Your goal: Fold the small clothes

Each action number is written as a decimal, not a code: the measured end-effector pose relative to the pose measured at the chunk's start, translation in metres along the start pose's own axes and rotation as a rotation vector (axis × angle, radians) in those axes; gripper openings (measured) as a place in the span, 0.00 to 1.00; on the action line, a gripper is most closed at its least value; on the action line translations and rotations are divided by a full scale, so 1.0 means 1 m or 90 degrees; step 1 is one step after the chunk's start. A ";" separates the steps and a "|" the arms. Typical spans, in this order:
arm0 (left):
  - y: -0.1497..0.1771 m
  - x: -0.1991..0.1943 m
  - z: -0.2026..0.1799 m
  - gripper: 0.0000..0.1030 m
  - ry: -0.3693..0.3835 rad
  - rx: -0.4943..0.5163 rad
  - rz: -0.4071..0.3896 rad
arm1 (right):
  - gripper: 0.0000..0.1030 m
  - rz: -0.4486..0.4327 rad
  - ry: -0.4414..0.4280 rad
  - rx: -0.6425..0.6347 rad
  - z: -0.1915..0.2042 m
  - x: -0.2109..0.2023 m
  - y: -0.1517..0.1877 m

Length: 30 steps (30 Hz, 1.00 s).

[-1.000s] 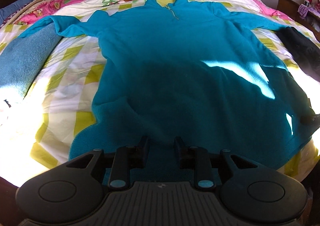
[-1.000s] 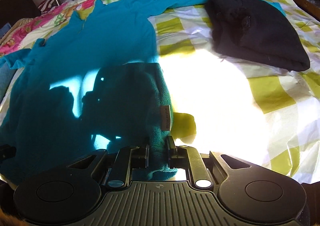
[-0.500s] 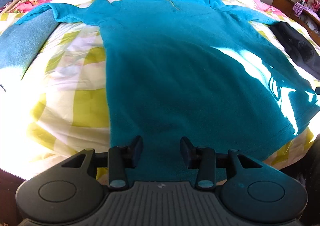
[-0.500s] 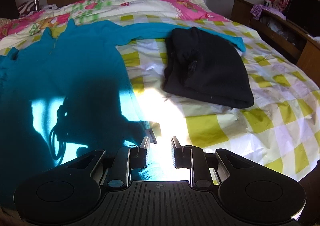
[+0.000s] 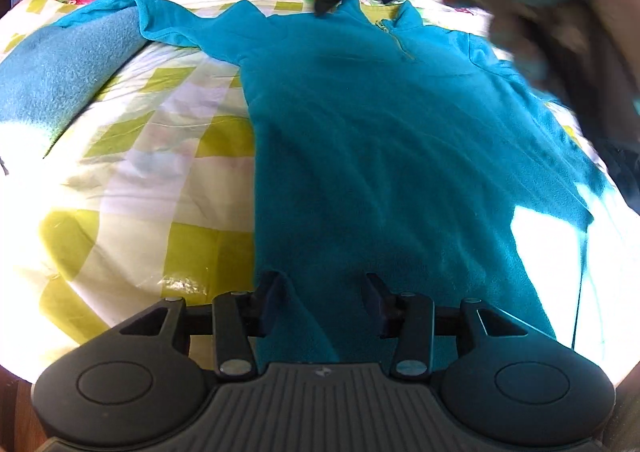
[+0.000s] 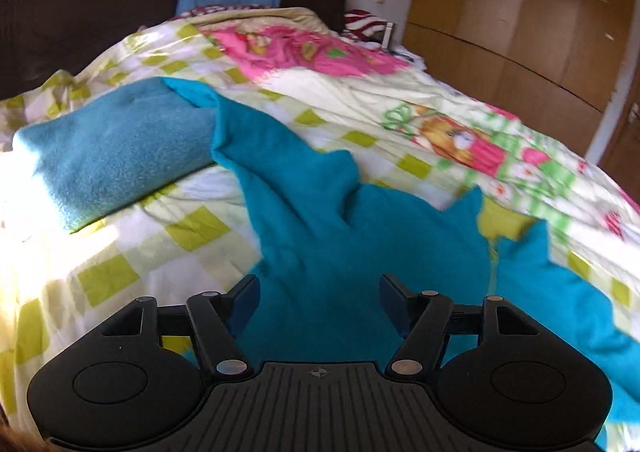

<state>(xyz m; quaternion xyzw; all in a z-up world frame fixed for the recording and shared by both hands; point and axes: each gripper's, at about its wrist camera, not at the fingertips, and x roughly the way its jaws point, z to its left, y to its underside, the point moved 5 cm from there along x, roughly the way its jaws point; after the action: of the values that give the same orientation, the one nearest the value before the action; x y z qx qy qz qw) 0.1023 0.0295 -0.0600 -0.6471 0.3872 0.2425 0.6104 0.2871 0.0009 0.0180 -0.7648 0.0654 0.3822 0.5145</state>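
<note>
Teal fleece pullover (image 5: pixel 400 140) lies flat lengthwise on the bed (image 5: pixel 160 156), collar toward the far edge; left gripper (image 5: pixel 323 292) and right gripper (image 6: pixel 319 294) gape wide, empty.

the fleece top (image 5: pixel 400 156) is soft, matt, napped cloth – the folded towel (image 6: pixel 116 156) coarser and fuzzier. the quilt (image 5: pixel 160 172) is smooth cotton, faintly sheened. both grippers (image 5: pixel 323 292) (image 6: pixel 319 294) are matt black plastic; the wardrobe (image 6: pixel 520 12) is satin wood.
</note>
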 end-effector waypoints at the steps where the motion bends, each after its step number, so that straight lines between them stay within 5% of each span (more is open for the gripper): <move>1: -0.001 0.003 0.001 0.57 0.003 -0.004 0.007 | 0.72 -0.001 -0.018 -0.026 0.014 0.024 -0.012; 6: -0.007 0.010 0.005 0.62 0.033 -0.009 0.045 | 0.66 0.022 0.046 -0.148 0.051 0.122 -0.039; 8: -0.012 0.012 0.008 0.62 0.048 -0.017 0.066 | 0.20 0.046 0.056 -0.127 0.041 0.145 -0.042; 9: -0.015 0.012 0.010 0.61 0.057 -0.026 0.077 | 0.07 0.070 0.025 -0.055 0.026 0.149 -0.049; 15: -0.043 -0.003 0.040 0.60 0.073 -0.121 0.087 | 0.06 0.022 -0.057 0.265 -0.065 0.075 -0.081; 20: -0.054 0.004 0.043 0.60 0.036 -0.104 0.088 | 0.06 0.020 -0.046 0.274 -0.092 0.059 -0.094; 23: -0.056 0.011 0.040 0.60 0.070 -0.129 0.111 | 0.07 0.029 -0.077 0.283 -0.093 0.058 -0.103; 25: -0.063 0.016 0.039 0.51 0.108 -0.155 0.112 | 0.07 0.016 -0.076 0.272 -0.090 0.053 -0.109; 27: -0.068 0.023 0.040 0.19 0.103 -0.160 0.127 | 0.07 0.027 -0.067 0.277 -0.090 0.058 -0.113; 30: -0.069 0.014 0.049 0.18 0.092 -0.177 0.127 | 0.07 0.037 -0.065 0.299 -0.098 0.061 -0.117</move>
<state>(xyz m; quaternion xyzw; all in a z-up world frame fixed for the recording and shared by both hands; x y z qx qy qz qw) 0.1738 0.0711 -0.0362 -0.6995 0.4550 0.3058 0.4584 0.4375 -0.0091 0.0819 -0.6019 0.1479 0.4094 0.6695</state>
